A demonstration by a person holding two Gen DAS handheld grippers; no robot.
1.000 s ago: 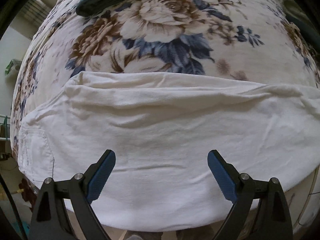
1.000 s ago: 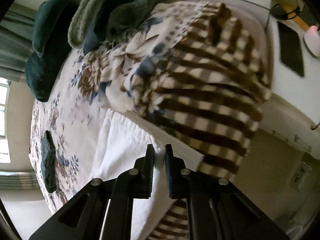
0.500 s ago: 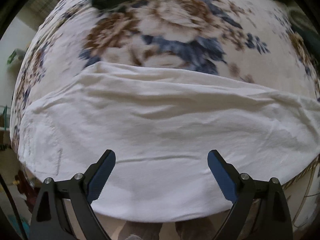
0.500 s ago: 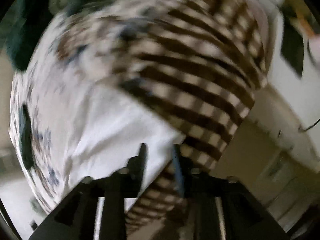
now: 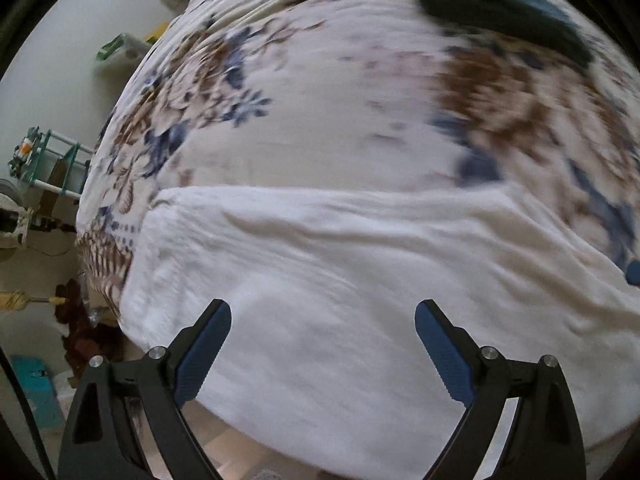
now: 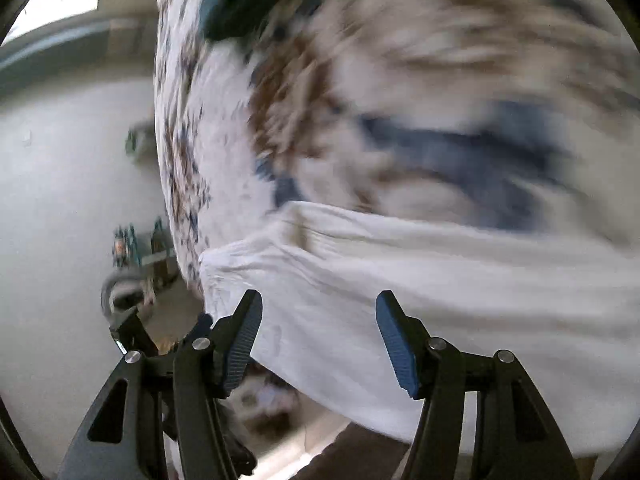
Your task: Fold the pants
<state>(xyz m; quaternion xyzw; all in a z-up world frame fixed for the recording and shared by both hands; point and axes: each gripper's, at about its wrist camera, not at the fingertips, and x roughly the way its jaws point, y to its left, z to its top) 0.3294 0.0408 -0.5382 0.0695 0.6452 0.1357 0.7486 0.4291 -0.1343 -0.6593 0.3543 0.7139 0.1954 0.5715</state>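
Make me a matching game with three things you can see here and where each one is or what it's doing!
Things:
1. white cotton pants
2. dark teal cloth
3. left claw

Places or states:
A. lying far back on the flowered bedspread
B. open, holding nothing
C. spread flat along the near edge of the bed

Pairs: 1-C, 2-A, 3-B
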